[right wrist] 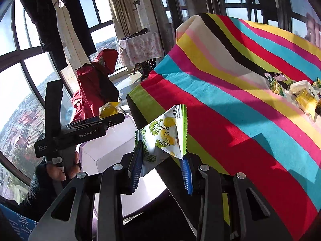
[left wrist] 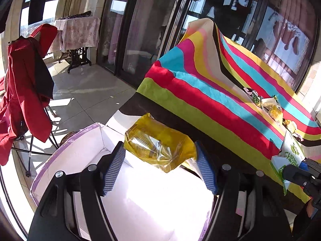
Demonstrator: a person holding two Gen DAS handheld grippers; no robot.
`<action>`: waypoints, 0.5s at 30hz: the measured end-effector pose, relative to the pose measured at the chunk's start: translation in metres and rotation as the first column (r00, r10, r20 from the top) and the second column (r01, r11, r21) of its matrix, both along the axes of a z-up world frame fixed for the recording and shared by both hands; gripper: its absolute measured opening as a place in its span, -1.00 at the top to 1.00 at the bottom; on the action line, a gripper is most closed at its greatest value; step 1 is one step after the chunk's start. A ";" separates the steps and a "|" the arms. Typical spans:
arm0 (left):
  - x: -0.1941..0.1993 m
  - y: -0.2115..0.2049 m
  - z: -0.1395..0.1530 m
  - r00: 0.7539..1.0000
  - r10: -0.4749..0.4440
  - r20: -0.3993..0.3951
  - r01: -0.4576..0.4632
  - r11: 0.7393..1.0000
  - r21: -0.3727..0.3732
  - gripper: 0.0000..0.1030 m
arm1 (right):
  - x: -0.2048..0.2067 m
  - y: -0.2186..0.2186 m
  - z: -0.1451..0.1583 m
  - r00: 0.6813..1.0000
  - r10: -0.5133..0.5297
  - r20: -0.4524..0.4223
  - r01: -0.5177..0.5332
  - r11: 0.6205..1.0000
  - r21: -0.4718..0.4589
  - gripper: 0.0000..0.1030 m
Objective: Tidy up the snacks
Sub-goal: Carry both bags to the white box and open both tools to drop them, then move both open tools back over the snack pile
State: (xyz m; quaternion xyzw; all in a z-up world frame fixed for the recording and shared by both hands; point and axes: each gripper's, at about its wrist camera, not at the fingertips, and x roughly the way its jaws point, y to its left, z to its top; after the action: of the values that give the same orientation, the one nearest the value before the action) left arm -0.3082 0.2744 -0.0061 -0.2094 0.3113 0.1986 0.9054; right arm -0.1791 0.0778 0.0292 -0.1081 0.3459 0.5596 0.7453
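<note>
Pinching: left claw [left wrist: 160, 160] a yellow packet [left wrist: 158, 146], right claw [right wrist: 160, 164] a green-white packet [right wrist: 166, 134] (dated 2026).

Support: table under striped cloth [left wrist: 200, 92], bands of red, cyan, yellow, pink, lime, black | on cloth, far right: cluster of small snack packets [left wrist: 268, 104], green and yellow wrappers, touching one another | near left edge: white box with lilac rim [left wrist: 66, 150], just beside table.

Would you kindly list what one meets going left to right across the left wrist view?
Red jacket → white box → yellow packet in the left gripper → striped cloth → green-and-white packet in the right gripper.
</note>
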 end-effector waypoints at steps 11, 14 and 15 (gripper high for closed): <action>-0.040 0.035 -0.028 0.964 0.199 -0.175 -0.193 0.980 0.047 -0.52 | -0.066 0.066 -0.046 0.958 0.285 -0.005 -0.283 0.947 -0.150 0.08; -0.049 0.044 -0.020 0.931 0.319 -0.179 -0.307 0.947 0.090 -0.85 | -0.062 0.060 -0.043 0.964 0.264 -0.018 -0.265 0.957 -0.119 -0.29; -0.052 0.045 -0.015 0.932 0.328 -0.155 -0.318 0.944 0.088 -0.96 | -0.056 0.056 -0.041 0.968 0.248 -0.029 -0.250 0.963 -0.103 -0.30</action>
State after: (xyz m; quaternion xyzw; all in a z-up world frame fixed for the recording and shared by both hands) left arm -0.3597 0.3193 -0.0214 -0.2124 0.3413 0.3710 0.8371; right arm -0.2352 0.1337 -0.0113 -0.1858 0.3648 0.6305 0.6595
